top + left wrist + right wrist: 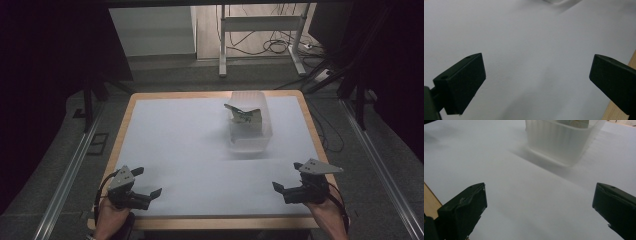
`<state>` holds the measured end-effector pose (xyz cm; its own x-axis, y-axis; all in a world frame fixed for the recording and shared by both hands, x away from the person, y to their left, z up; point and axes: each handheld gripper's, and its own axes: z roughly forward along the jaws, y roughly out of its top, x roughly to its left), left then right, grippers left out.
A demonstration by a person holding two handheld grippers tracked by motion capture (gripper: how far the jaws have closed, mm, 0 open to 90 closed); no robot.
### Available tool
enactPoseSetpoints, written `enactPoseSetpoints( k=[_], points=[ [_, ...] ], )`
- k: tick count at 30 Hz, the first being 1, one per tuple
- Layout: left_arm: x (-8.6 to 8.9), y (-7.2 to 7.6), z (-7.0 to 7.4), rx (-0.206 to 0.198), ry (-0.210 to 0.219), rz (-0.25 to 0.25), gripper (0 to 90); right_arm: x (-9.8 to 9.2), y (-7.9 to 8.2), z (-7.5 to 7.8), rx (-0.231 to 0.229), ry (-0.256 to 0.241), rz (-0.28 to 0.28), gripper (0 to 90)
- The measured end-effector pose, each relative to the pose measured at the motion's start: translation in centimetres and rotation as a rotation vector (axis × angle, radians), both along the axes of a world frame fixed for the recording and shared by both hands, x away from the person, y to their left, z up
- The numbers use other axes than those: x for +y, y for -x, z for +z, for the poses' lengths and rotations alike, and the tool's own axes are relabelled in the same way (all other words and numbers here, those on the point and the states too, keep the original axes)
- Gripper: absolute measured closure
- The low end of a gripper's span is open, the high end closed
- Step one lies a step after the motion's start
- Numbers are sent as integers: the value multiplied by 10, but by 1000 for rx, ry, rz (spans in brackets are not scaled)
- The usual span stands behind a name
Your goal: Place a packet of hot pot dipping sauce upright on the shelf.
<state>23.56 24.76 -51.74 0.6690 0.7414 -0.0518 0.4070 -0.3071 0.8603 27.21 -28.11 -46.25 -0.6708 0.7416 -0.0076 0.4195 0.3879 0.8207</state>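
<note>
High view: a white-topped table (190,150) with a wooden rim is being shown, with a translucent ribbed plastic tub (248,142) sitting far and right of centre, long axis near-to-far, crumpled grey-green pieces (244,115) being held inside. It is being flanked, well apart, by the nearer right gripper (287,180) and the left gripper (148,182), jaws spread wide, nothing gripped.

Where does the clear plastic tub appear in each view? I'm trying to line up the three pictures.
High view: the clear plastic tub stands right of centre toward the far edge of the table, with something dark inside.
Left gripper view: a pale blurred edge at the top border may be it; cannot tell.
Right gripper view: top centre, beyond the jaws.
Shared landmark: the white table sheet.
</note>
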Motion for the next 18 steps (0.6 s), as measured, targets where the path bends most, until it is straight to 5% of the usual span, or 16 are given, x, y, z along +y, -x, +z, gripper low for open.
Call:
enactPoseSetpoints(
  k=[7,15,18],
  points=[
    [-1,0,-1,-10,-20,0,5,-10,4,-13,20,3,-16,0],
    [-3,1,-2,-26,-46,-2,5,-12,4,-36,76,94,-23,0],
    [-3,0,-1,-29,-51,-3,5,-13,4,-35,71,87,-25,0]
  ],
)
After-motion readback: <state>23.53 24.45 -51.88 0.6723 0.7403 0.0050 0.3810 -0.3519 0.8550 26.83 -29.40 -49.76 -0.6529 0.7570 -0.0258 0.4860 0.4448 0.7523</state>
